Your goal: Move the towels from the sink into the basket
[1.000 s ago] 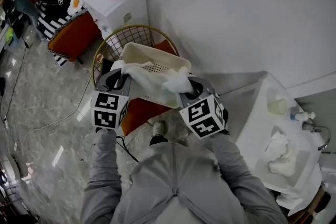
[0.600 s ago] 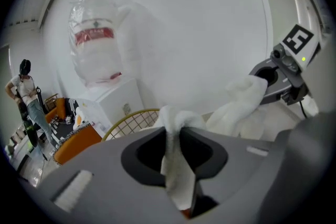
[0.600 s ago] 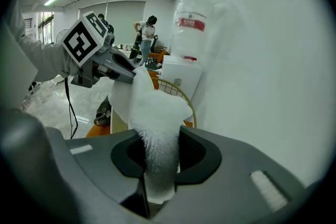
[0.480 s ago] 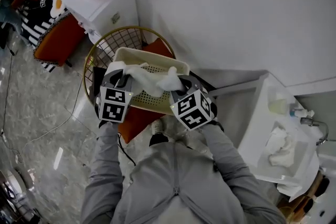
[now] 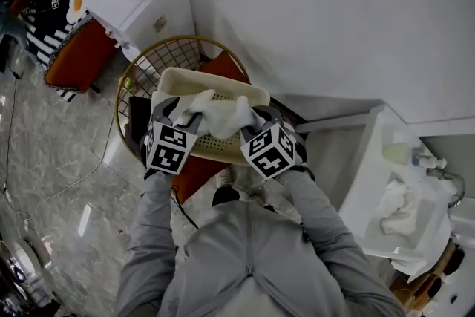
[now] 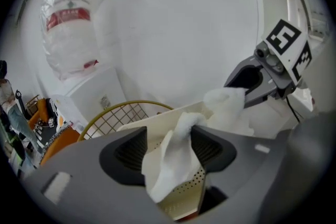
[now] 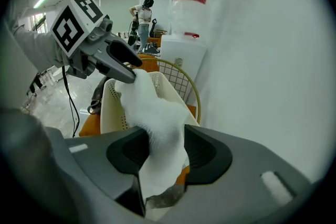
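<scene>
1. The left gripper (image 6: 168, 150) has just been opening. Its jaws now stand apart with one end of the white terry-cloth towel (image 5: 217, 113) hanging loose between them, clear of one pad and only brushing the other.
2. The right gripper (image 7: 164, 150) has also just begun to open, but far less. Its pads are a little apart and the other end of the same towel fills the gap, touching both, so it looks lightly pinched there.
3. Compared with a second ago in the head view, both grippers have dropped and drawn closer together. The towel, then stretched above the cream perforated plastic basket (image 5: 223, 82), now sags between the grippers right over the basket's open mouth.
4. The basket sits tilted inside a round gold wire frame (image 5: 159, 59), in the same place as before.
5. This appears to be the release step for this towel. It should fall into the basket once the right jaws widen, though the fabric could cling to a pad and be dragged back out.
6. The task is not finished: more crumpled white towels (image 5: 395, 213) lie in the white rectangular sink (image 5: 371, 159), well apart on the right.
</scene>
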